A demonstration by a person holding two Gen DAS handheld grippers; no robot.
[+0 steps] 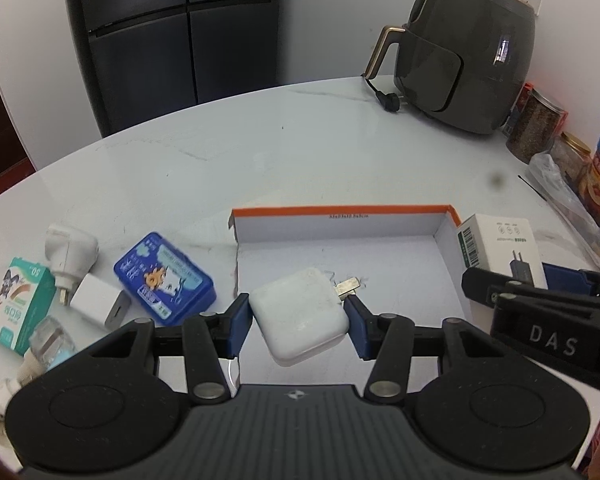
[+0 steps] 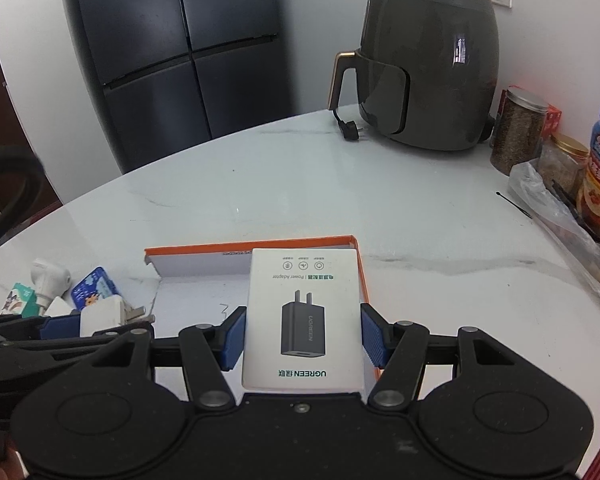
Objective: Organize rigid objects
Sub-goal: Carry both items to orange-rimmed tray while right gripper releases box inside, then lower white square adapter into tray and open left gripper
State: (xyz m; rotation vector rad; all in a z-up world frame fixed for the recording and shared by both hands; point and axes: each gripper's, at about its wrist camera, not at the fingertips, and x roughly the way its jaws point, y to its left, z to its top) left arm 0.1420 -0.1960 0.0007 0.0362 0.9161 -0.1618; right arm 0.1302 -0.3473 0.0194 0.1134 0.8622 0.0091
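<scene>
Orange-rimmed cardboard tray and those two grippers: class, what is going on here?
A person works two handheld grippers over a white marble table. The left gripper is shut on a white square plug-in charger, held above the shallow orange-rimmed cardboard tray. The right gripper is shut on a white power-adapter box over the tray's right side. Other small items lie left of the tray.

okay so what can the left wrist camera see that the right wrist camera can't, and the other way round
Only the left wrist view shows the left gripper clamping the white charger, plus a small clear bottle at the table's left edge. Only the right wrist view shows the printed front of the white adapter box held in the right gripper. Both show the orange-edged tray, the blue tin, the air fryer and the fridge.
</scene>
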